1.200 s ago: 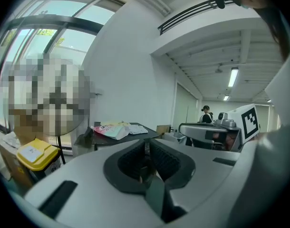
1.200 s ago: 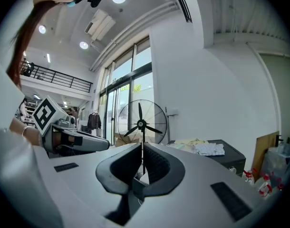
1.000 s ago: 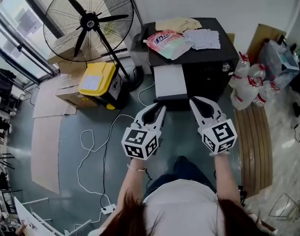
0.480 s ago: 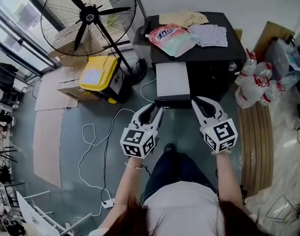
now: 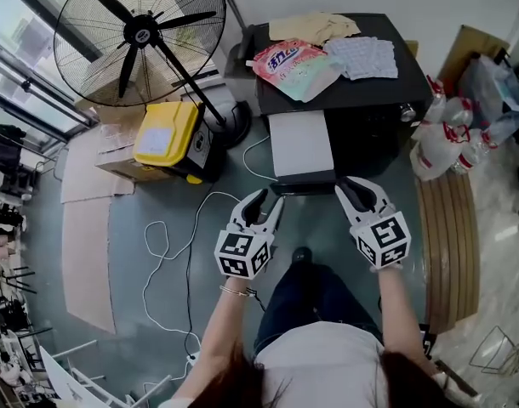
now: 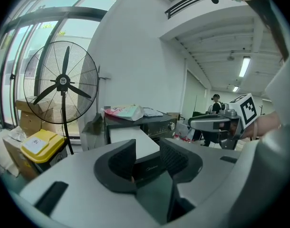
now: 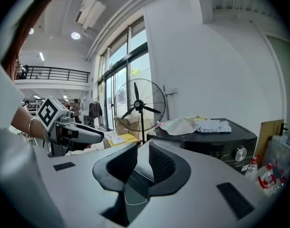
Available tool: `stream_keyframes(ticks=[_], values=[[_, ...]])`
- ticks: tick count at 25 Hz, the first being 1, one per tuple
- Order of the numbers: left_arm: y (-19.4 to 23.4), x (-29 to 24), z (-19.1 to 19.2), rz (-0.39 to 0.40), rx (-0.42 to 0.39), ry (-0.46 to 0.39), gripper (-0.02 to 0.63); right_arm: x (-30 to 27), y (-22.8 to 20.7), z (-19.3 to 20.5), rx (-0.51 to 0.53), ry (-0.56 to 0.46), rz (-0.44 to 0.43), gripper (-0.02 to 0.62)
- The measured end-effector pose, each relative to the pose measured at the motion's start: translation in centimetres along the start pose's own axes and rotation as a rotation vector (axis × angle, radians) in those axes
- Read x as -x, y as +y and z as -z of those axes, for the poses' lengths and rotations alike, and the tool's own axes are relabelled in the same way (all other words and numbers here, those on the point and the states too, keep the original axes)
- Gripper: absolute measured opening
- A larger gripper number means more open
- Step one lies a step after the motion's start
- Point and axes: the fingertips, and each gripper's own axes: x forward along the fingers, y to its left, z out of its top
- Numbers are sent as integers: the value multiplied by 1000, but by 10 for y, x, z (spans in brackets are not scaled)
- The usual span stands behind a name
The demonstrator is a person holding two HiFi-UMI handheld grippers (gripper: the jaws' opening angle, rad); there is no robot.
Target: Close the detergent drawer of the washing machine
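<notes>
The detergent drawer (image 5: 300,143) stands pulled well out of the front of the black washing machine (image 5: 362,109), its pale top facing up and its dark front panel towards the person. From overhead, the left gripper (image 5: 265,204) sits just off the drawer's front left corner and the right gripper (image 5: 360,190) just off its front right corner. I can't tell from up there whether either touches it. The left gripper view settles the jaws. The left gripper (image 6: 147,156) has just been opening and now stands wide, gripping nothing, with the drawer (image 6: 130,139) framed in the gap and its lettered front visible beyond the pads. That view also catches the right gripper (image 6: 220,122) off to one side and a person (image 6: 215,103) far back in the hall, which the head view never shows. The right gripper (image 7: 142,161) has also just been opening, but its gap is only narrow and nothing is clamped in it. Its own view looks past the machine's front (image 7: 216,144) to a round knob (image 7: 240,154), and takes in the left gripper (image 7: 69,129) alongside. Only the head view lays out the floor: the big fan (image 5: 132,36), a yellow bin (image 5: 164,138) beside it, a white cable (image 5: 168,236) looping across, and a pink pouch (image 5: 293,62) lying on the machine's lid.
</notes>
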Motion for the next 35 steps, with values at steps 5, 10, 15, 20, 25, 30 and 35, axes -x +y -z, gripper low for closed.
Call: stream_keyframes(ticks=[5,10,15,20,25,30,35], values=[[14,-13,24,4,3,39,186,-11,-8,27,-10,61,18,91],[28,-26,48,13,7,79,187,-22,-16,54,-28,113,38,107],[38,-38,68,17,23,102,195,-34,-23,76,-39,158,49,124],[47,-51,86,33,39,129,195,-43,-30,101,-56,207,60,138],[51,-61,99,48,56,147,199,-47,-34,120,-82,238,69,147],[51,-69,106,59,62,162,199,-52,-34,132,-107,253,71,147],[53,-73,104,51,44,148,160,-57,-35,136,-121,250,88,147]])
